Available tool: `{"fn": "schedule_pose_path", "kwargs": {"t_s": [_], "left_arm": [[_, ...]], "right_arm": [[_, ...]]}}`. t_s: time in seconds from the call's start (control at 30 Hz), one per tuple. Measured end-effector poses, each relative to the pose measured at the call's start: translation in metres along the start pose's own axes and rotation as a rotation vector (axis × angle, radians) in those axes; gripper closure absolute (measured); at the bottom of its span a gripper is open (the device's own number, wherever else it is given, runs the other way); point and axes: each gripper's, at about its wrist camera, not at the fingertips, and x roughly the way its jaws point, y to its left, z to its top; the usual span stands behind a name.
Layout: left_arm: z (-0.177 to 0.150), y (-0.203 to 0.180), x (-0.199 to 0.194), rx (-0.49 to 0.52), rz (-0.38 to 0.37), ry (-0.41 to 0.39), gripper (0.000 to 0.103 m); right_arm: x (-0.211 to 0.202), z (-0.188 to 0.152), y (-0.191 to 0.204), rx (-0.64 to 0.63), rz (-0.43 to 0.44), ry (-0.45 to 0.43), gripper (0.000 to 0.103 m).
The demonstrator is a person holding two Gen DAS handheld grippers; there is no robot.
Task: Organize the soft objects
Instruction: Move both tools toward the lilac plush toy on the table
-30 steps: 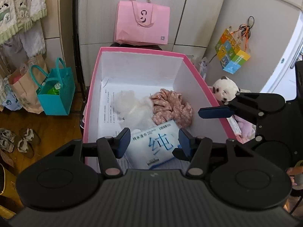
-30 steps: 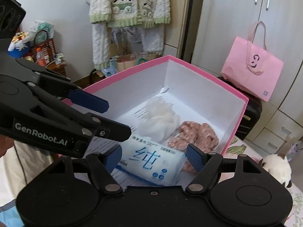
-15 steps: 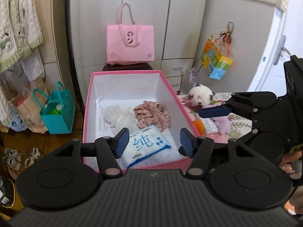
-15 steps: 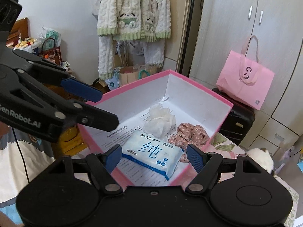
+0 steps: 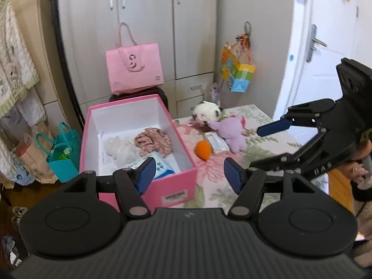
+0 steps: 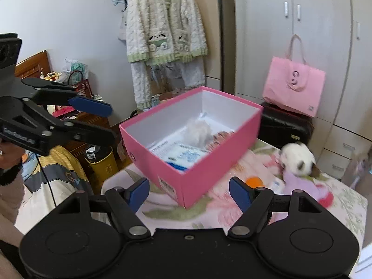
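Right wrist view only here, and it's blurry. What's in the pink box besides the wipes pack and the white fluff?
Observer: A pink patterned fabric bundle, lying right against the white fluff.
Operator: And the pale blur next to the orange ball?
Observer: A small flat white packet, between the orange ball and the purple plush.
Operator: Anything on the floor past the box?
Observer: A teal bag stands on the floor beside the pink box.

Pink box (image 5: 148, 186) walls the orange ball (image 5: 203, 148) leftward.
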Motion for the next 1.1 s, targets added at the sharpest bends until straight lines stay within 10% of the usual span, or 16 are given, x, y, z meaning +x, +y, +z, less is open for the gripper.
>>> {"fn": "schedule_pose_path", "kwargs": {"t_s": [0.53, 1.1], "left_arm": [[-0.001, -0.07, 0.048, 0.099, -0.167, 0.067, 0.038], [0.008, -0.081, 0.167, 0.002, -0.247, 0.07, 0.038]], "right_arm": [[-0.034, -0.067, -0.056, 0.077, -0.105, -0.044, 0.022], [0.033, -0.095, -0.096, 0.074, -0.258, -0.123, 0.022]]}}
